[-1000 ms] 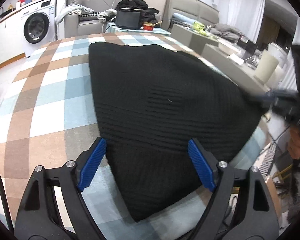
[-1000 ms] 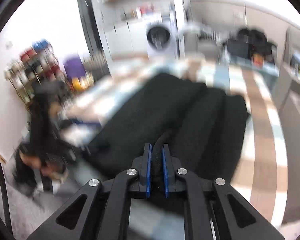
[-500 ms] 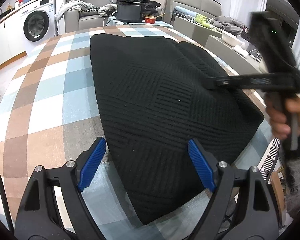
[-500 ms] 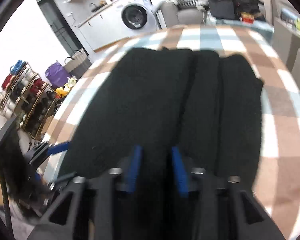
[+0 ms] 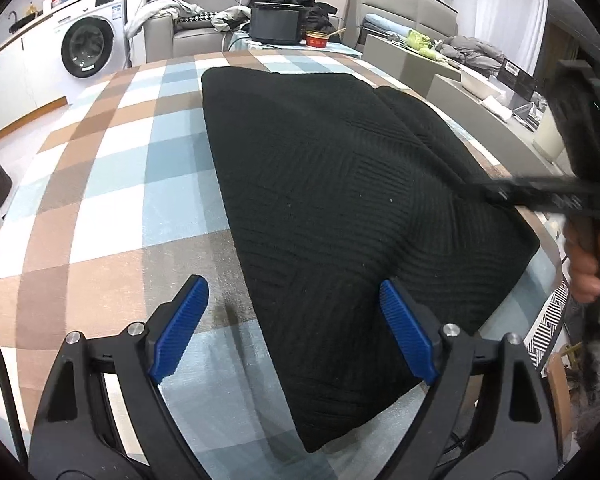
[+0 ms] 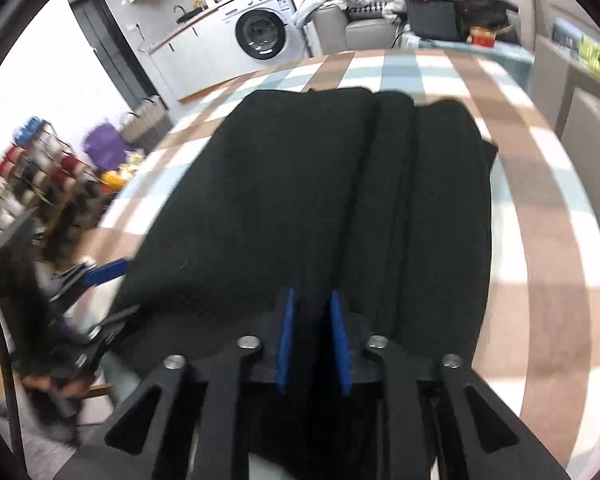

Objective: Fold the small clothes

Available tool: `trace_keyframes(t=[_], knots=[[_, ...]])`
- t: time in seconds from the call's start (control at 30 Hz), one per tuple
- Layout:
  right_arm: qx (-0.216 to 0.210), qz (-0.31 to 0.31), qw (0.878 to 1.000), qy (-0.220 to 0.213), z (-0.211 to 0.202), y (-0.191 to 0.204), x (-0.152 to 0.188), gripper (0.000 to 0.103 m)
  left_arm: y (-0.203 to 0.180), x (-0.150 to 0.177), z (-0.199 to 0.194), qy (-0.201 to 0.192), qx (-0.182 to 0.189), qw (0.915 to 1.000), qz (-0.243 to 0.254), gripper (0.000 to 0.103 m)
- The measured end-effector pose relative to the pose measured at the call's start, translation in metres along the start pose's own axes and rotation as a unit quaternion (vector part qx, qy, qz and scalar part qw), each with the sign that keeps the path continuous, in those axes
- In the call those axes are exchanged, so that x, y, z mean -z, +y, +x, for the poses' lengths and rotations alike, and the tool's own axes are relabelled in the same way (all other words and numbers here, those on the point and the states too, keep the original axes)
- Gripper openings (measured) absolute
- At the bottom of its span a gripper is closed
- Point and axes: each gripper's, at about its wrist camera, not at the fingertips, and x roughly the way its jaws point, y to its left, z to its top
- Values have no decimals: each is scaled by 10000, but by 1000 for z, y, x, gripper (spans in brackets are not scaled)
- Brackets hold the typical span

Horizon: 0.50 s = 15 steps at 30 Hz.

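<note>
A thick black knit garment lies folded on a checked tablecloth, looking soft and floppy. The left gripper gapes empty at six o'clock; the right gripper is opening, gripping nothing. Best grasped by its near hem.

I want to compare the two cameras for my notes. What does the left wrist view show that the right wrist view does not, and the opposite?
Only the left wrist view shows the grey sofa with a green item and the near corner of the black ribbed knitted garment.

Only the right wrist view shows the wire rack of coloured jars and a purple bag.

Both show the garment on the checked brown, blue and white tablecloth, the white washing machine, and both tongs: the left tongs wide open, the right tongs opening over the garment.
</note>
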Motion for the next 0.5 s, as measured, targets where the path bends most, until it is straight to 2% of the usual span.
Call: trace_keyframes(t=[0.07, 0.17, 0.2, 0.23, 0.27, 0.4, 0.47, 0.5], knots=[[-199, -62, 9998, 34, -4, 0, 12, 28, 0, 0, -1, -6, 10, 10000, 19, 86], [-177, -1, 9998, -86, 4, 1, 17, 27, 2, 1, 2, 46, 70, 9999, -78, 86], [-153, -120, 9998, -64, 4, 7, 17, 15, 3, 1, 2, 57, 88, 9999, -117, 86], [-58, -283, 9995, -114, -1, 14, 20, 6, 3, 0, 1, 66, 93, 9999, -123, 86], [132, -453, 9984, -306, -8, 24, 18, 6, 3, 0, 0, 54, 72, 9999, -112, 86], [319, -438, 9960, -708, -41, 38, 21, 5, 5, -2, -6, -75, -4, 9999, -110, 86], [688, -395, 9953, -564, -35, 37, 29, 5, 5, -2, -6, -83, 41, 9999, -117, 86], [815, -361, 9955, -313, -25, 33, 34, 7, 6, -2, -4, -52, 14, 9999, -126, 86]])
